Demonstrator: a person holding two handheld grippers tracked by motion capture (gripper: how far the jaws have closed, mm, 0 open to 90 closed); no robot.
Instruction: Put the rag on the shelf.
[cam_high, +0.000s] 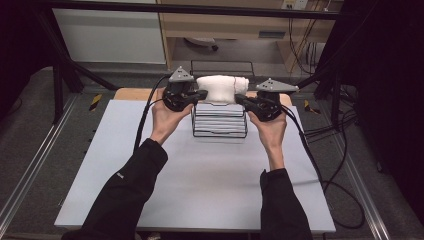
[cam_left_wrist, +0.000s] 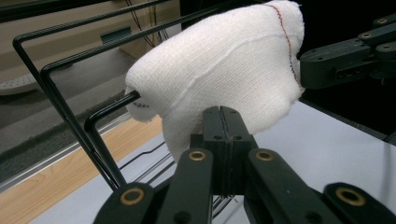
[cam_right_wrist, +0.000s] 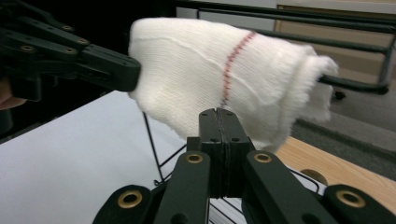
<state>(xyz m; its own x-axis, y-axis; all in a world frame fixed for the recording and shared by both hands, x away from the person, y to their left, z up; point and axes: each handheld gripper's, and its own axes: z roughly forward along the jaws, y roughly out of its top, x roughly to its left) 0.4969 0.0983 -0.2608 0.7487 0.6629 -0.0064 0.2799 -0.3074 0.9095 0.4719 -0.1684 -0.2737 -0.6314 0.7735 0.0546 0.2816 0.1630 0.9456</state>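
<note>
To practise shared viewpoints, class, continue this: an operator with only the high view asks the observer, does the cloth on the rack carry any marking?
Observer: Yes, the white cloth has a red stitched line across it.
Operator: Is the left gripper open?
Observer: No, it is shut on the cloth's lower edge.
Operator: What holds the cloth up?
Observer: A black bar of the wire rack runs inside it.

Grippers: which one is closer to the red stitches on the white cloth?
The right gripper: the red stitches on the white cloth run just above its tips. The left gripper is at the plain end.
</note>
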